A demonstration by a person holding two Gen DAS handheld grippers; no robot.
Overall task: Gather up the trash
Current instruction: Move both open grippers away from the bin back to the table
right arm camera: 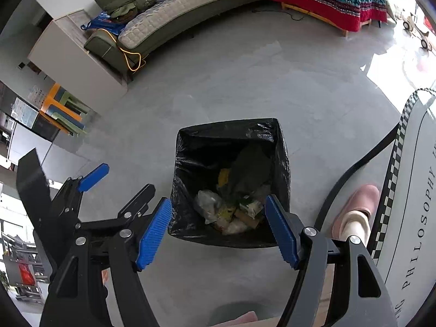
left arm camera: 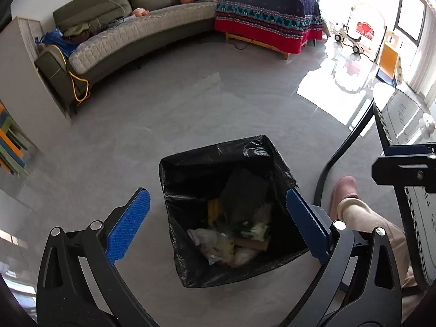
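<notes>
A bin lined with a black trash bag (left arm camera: 188, 190) stands on the grey floor; it also shows in the right wrist view (right arm camera: 190, 158). Inside lie mixed trash (left arm camera: 231, 239): plastic wrappers, cardboard, something yellow and a dark crumpled piece (right arm camera: 234, 207). My left gripper (left arm camera: 218, 218) is open and empty, held above the bin mouth, blue pads on either side. My right gripper (right arm camera: 218, 229) is open and empty above the bin's near edge. The left gripper also appears at the left of the right wrist view (right arm camera: 120, 188).
A grey-green sofa (left arm camera: 130, 27) curves along the far wall, with a red patterned cover (left arm camera: 264, 19) at its end. A person's leg in a pink slipper (left arm camera: 344, 190) stands right of the bin. A white round table (right arm camera: 417, 190) with a black leg is at right.
</notes>
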